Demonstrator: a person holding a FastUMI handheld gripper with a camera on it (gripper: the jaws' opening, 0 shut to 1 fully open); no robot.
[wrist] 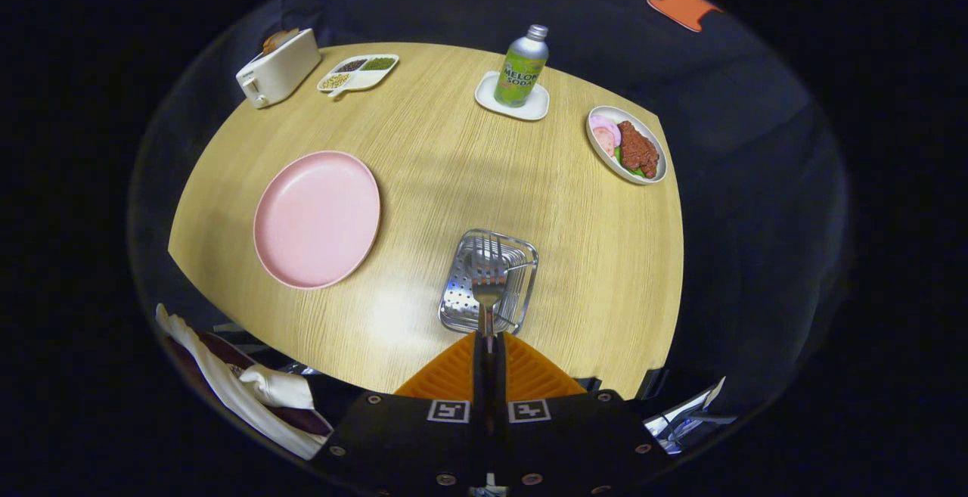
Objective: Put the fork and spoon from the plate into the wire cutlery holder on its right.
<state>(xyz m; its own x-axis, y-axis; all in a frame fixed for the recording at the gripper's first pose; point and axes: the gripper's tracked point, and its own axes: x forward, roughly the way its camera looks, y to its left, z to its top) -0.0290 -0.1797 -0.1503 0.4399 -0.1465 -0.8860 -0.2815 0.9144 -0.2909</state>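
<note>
My gripper [488, 342] is shut on the handle of a metal fork [489, 279], whose tines point away from me. The fork hangs right over the wire cutlery holder [457, 302], a shiny metal basket with a perforated side, standing just ahead of the fingers. Something rounded and metallic shows inside the holder behind the fork's head; I cannot tell whether it is the spoon. The pink plate [317, 218] lies left of the holder on the wooden table [454, 156], with nothing on it.
Beyond the holder, a green soda bottle [522, 67] stands on a white coaster [513, 97]. A plate of meat and sliced food [627, 144] sits far right. A white toaster [278, 67] and a divided snack dish [358, 72] are far left. Cloth [249, 391] hangs below the near-left table edge.
</note>
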